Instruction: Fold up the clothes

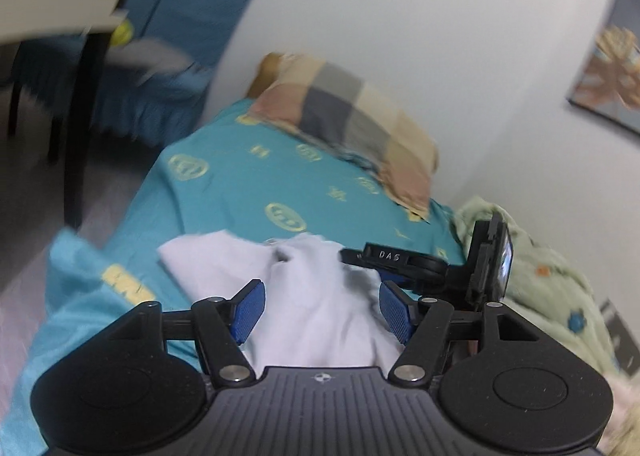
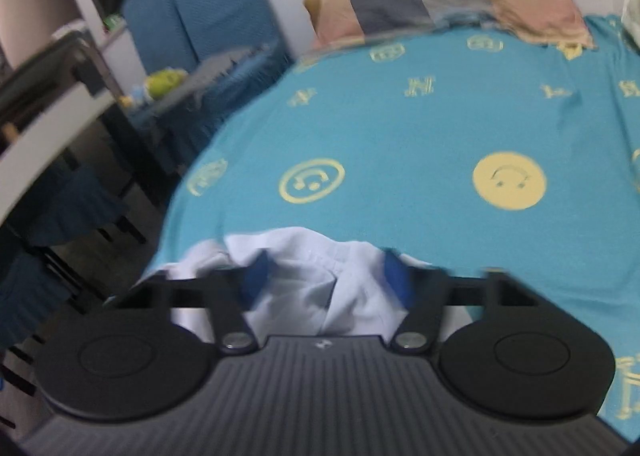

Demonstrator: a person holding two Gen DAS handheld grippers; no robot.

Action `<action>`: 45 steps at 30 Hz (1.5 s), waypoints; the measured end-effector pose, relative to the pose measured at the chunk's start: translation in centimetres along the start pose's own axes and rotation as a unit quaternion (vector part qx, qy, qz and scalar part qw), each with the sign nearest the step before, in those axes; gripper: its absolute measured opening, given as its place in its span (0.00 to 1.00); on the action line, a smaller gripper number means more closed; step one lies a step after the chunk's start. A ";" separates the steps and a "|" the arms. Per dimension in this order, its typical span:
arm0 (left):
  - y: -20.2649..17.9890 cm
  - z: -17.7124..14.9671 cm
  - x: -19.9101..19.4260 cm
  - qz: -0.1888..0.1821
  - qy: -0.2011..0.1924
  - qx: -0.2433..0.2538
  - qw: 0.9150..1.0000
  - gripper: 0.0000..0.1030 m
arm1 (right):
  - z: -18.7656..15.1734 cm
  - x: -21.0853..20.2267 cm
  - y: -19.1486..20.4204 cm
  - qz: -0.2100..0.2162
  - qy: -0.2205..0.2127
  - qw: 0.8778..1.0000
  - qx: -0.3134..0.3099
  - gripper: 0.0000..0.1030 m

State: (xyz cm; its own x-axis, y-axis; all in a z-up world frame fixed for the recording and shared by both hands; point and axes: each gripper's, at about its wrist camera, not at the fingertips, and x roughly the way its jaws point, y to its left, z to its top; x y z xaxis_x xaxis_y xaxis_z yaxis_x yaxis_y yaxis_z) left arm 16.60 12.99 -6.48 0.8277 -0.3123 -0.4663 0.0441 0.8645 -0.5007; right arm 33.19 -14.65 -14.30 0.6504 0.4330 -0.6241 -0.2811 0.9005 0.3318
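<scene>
A white shirt [image 1: 312,296] lies crumpled on the teal bedsheet [image 1: 240,184] near the bed's front edge. My left gripper [image 1: 322,306] is open, its blue pads [image 1: 250,310] spread on either side of the shirt, just above it. The other gripper's black body [image 1: 452,268] sits to the right, over the shirt's far side. In the right wrist view the same white shirt [image 2: 316,288] lies under my right gripper [image 2: 326,280], which is open with blue pads [image 2: 256,280] either side of a fold. The bedsheet [image 2: 400,136] stretches beyond.
A patchwork pillow [image 1: 352,124] lies at the head of the bed by the white wall. A pale green blanket [image 1: 552,288] is bunched at the right. Blue chairs [image 2: 200,24] and a dark table [image 2: 52,96] stand left of the bed, over grey floor.
</scene>
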 end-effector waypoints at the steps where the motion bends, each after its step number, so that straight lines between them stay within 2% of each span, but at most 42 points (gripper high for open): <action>1: 0.9 0.2 0.1 -0.001 0.000 -0.014 1.000 0.64 | -0.2 0.1 0.3 -0.005 -0.001 1.000 -0.004 0.10; 4: 3.4 0.5 -0.3 -0.004 -0.003 -0.052 0.999 0.64 | -1.3 -1.8 1.9 -0.002 -0.024 0.999 -0.041 0.07; 8: 4.5 0.3 -1.5 -0.026 -0.015 -0.088 0.996 0.64 | -3.7 -8.0 4.6 0.022 -0.054 0.994 -0.097 0.06; 15: 3.0 0.1 -5.1 -0.061 -0.029 -0.086 0.994 0.64 | -10.2 -17.2 9.6 0.083 -0.030 0.984 -0.156 0.06; 17: 2.1 -0.1 -6.0 -0.069 -0.024 -0.071 0.995 0.64 | -12.3 -18.7 11.4 0.109 -0.012 0.979 -0.172 0.06; 19: 0.9 -0.5 -6.8 -0.061 -0.020 -0.042 0.997 0.64 | -14.4 -19.7 13.1 0.136 0.010 0.973 -0.185 0.06; 26: -1.3 -2.4 -6.5 -0.031 0.020 0.016 0.999 0.63 | -17.3 -20.1 14.4 0.159 0.054 0.970 -0.179 0.10; 28: -1.8 -2.9 -6.3 -0.022 0.031 0.031 0.999 0.63 | -17.0 -20.8 13.7 0.161 0.052 0.973 -0.156 0.12; 29: -2.1 -3.2 -6.2 -0.018 0.037 0.038 0.998 0.63 | -16.7 -21.3 12.8 0.162 0.047 0.976 -0.136 0.15; 30: -2.4 -3.5 -6.2 -0.014 0.043 0.046 0.998 0.62 | -16.4 -21.8 12.0 0.163 0.043 0.979 -0.115 0.31; 31: -2.7 -3.8 -6.1 -0.009 0.049 0.054 0.997 0.62 | -16.0 -22.4 11.1 0.164 0.039 0.981 -0.094 0.55; 33: -3.2 -4.3 -5.9 0.000 0.061 0.069 0.996 0.62 | -15.5 -23.4 9.6 0.160 0.021 0.984 -0.069 0.79; 35: -3.6 -4.8 -5.7 0.009 0.074 0.080 0.994 0.62 | -15.2 -24.1 8.2 0.153 0.001 0.987 -0.052 0.79; 37: -3.5 -4.9 -5.2 0.019 0.088 0.080 0.993 0.62 | -14.5 -23.5 6.9 0.143 0.001 0.989 -0.035 0.79; 39: -3.4 -5.0 -4.8 0.025 0.098 0.082 0.991 0.61 | -14.1 -22.3 6.0 0.143 0.013 0.989 -0.031 0.78; 41: -3.3 -5.1 -4.2 0.030 0.107 0.084 0.990 0.61 | -14.3 -20.4 6.0 0.131 0.036 0.989 -0.056 0.71; 42: -3.2 -5.0 -3.9 0.030 0.108 0.083 0.990 0.61 | -14.5 -19.3 6.2 0.120 0.049 0.989 -0.075 0.65; 44: -2.9 -4.9 -3.2 0.029 0.109 0.078 0.991 0.61 | -14.8 -17.5 6.3 0.112 0.077 0.987 -0.088 0.37; 45: -2.8 -4.8 -2.8 0.029 0.109 0.076 0.991 0.61 | -14.9 -16.7 6.2 0.115 0.090 0.986 -0.084 0.12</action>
State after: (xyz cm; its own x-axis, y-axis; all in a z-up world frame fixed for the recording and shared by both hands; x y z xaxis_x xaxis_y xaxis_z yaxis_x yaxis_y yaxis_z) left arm 11.49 9.57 -7.24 0.6917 -0.3238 -0.6455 0.0978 0.9276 -0.3605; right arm 10.07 -15.74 -12.32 0.4253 0.6128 -0.6660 -0.5289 0.7655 0.3665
